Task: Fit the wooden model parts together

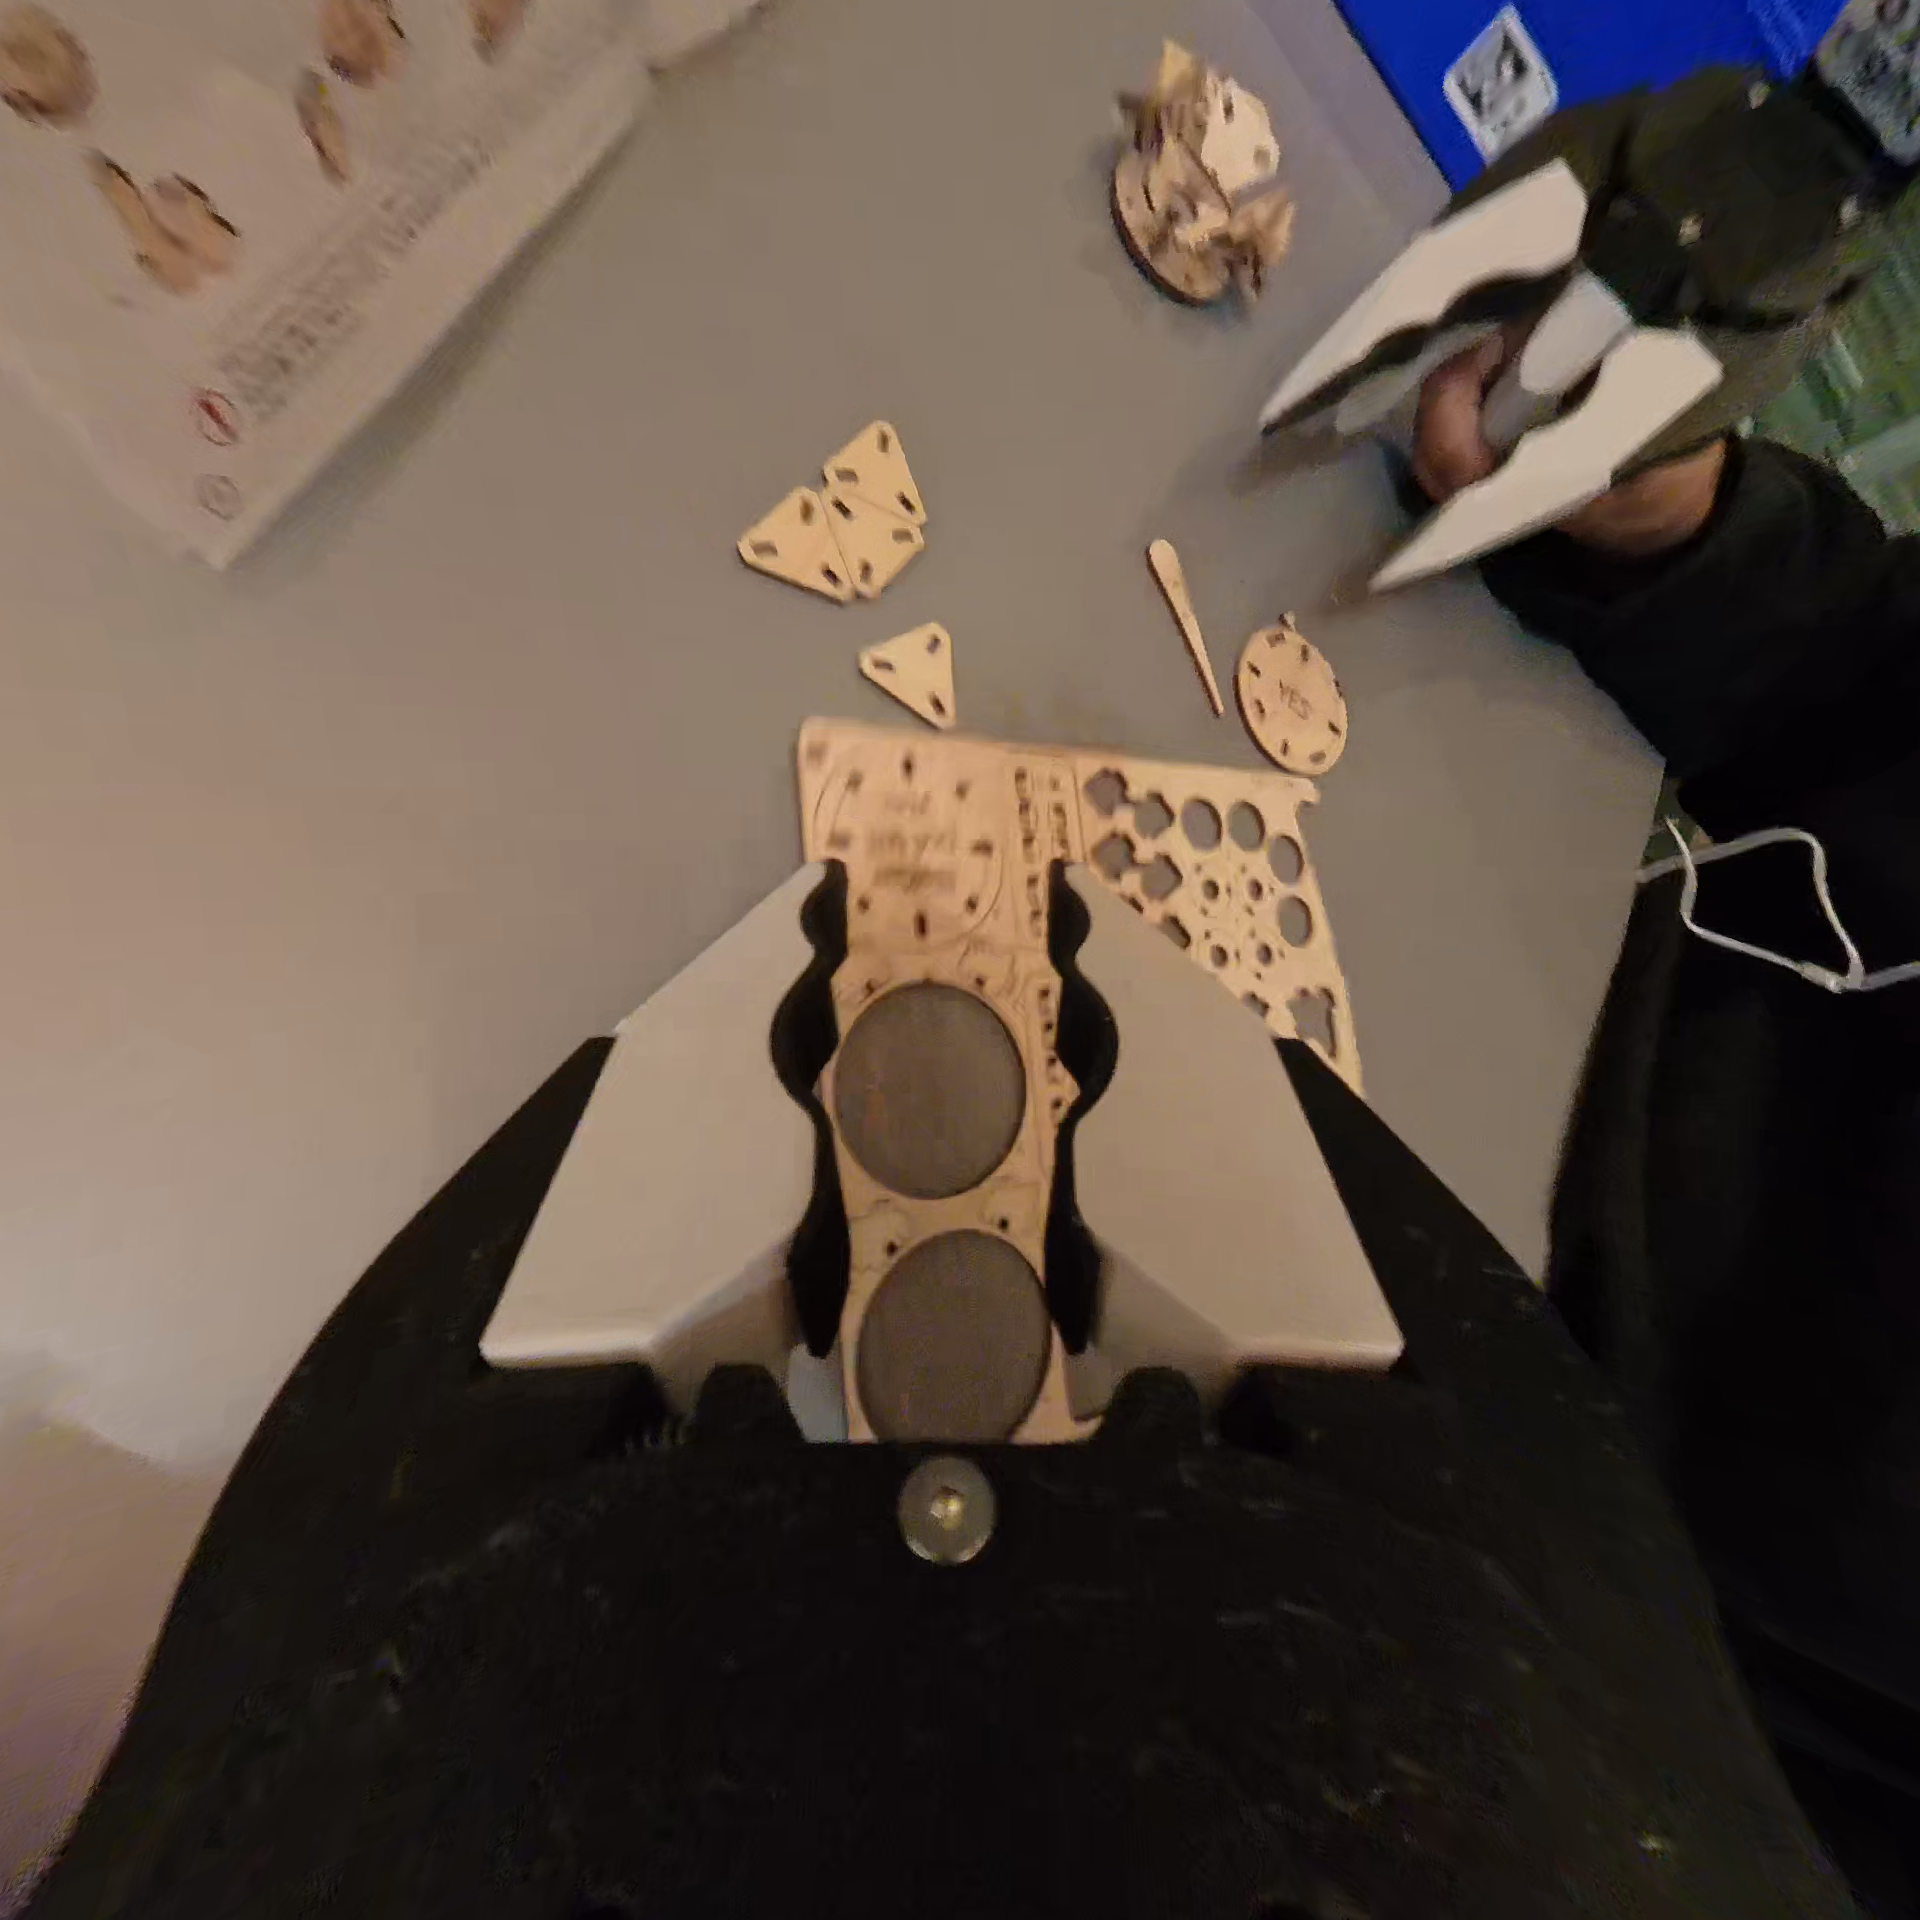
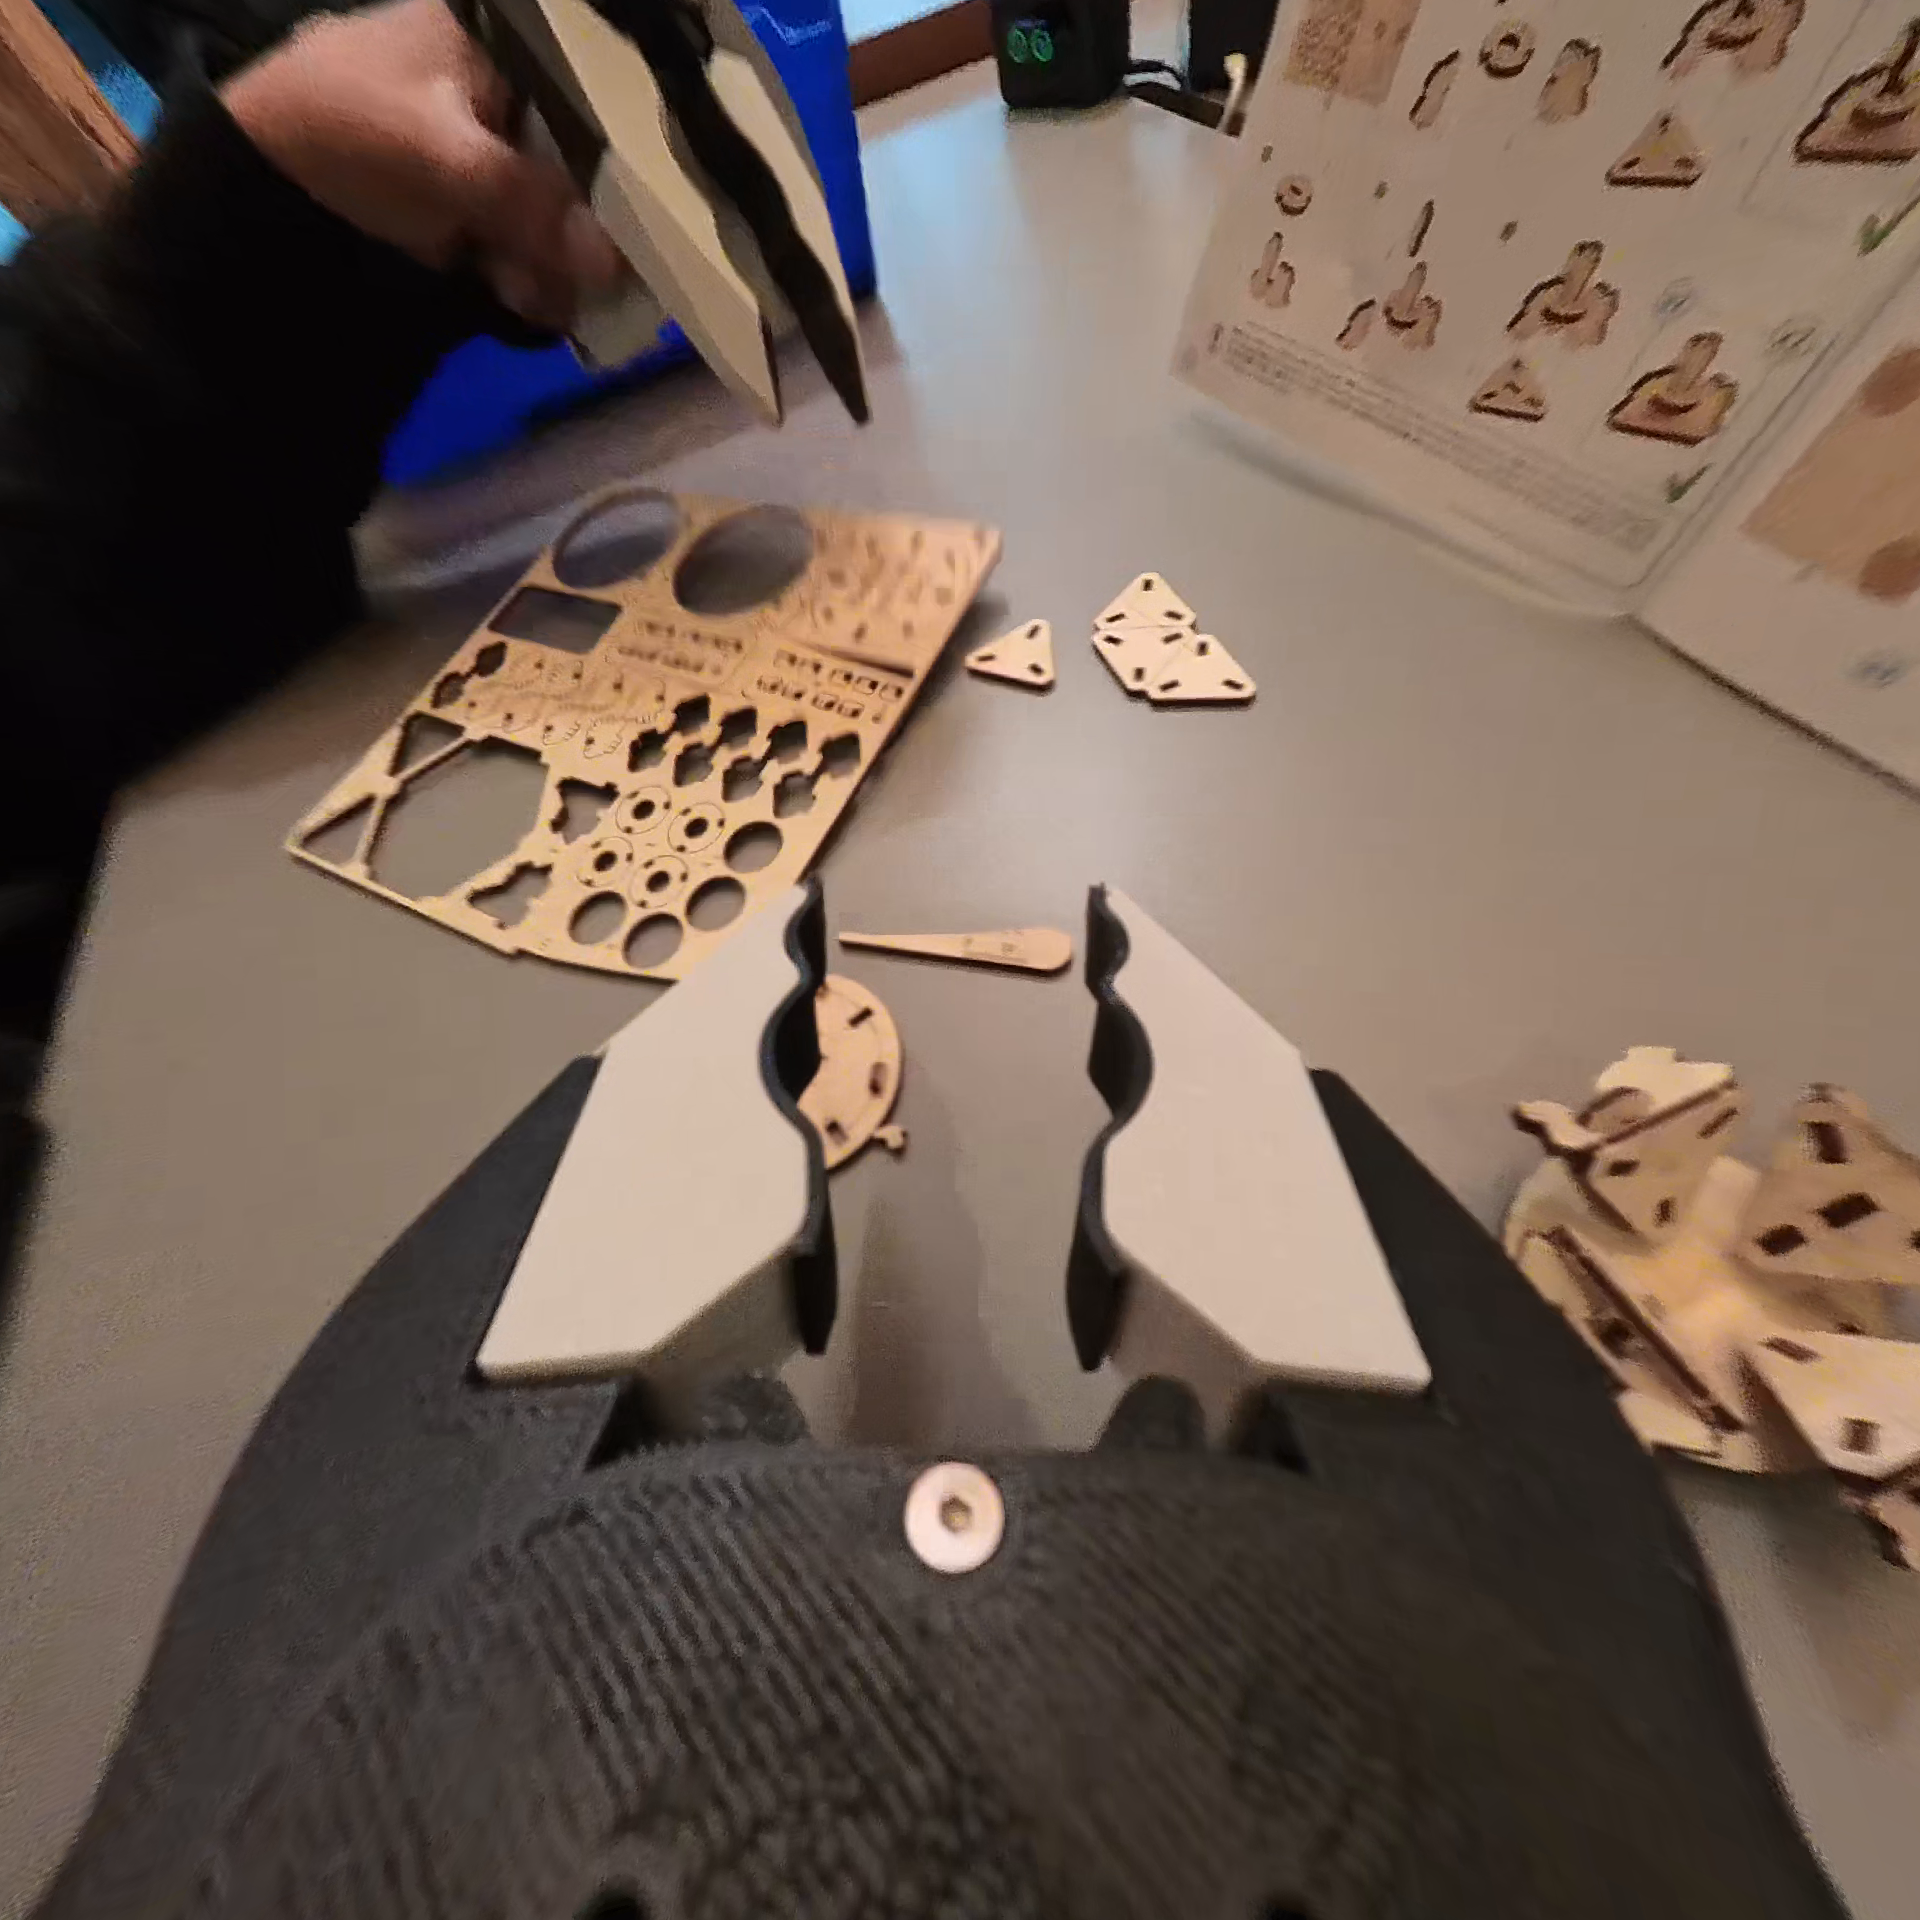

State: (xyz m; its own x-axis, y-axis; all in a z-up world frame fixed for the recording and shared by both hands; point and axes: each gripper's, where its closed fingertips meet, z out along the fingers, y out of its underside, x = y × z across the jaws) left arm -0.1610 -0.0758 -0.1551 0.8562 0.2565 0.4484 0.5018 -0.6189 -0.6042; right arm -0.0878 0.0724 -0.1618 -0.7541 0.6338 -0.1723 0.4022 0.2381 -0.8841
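Observation:
A laser-cut wooden sheet [image 1: 935, 790] with many cut-outs lies flat on the grey table [image 1: 416, 831]; it also shows in the right wrist view [image 2: 831, 582]. My left gripper [image 1: 940, 873] is open and hangs above the sheet without touching it; the right wrist view shows it raised [image 2: 821, 400]. My right gripper [image 2: 951, 904] is open and empty, above a round wooden disc [image 2: 857, 1060] and a tapered wooden stick [image 2: 966, 948]. In the left wrist view the right gripper [image 1: 1330, 499] hovers past the disc [image 1: 1291, 696] and stick [image 1: 1184, 623].
Loose wooden triangles [image 1: 842, 514] [image 2: 1169, 644] lie beyond the sheet, one apart [image 1: 914, 675]. A part-built wooden model [image 1: 1200, 177] [image 2: 1714, 1268] stands nearby. An open instruction booklet [image 1: 260, 260] [image 2: 1507, 312] lies at the table's far side. A blue box [image 1: 1392, 62] stands behind. The grippers' ends are close to 20 cm from one another. From my right tips it is roughly 5 cm to the tapered wooden stick [image 2: 966, 948]; from my left, 15 cm. Seen from the left wrist view [image 1: 1191, 611] as well.

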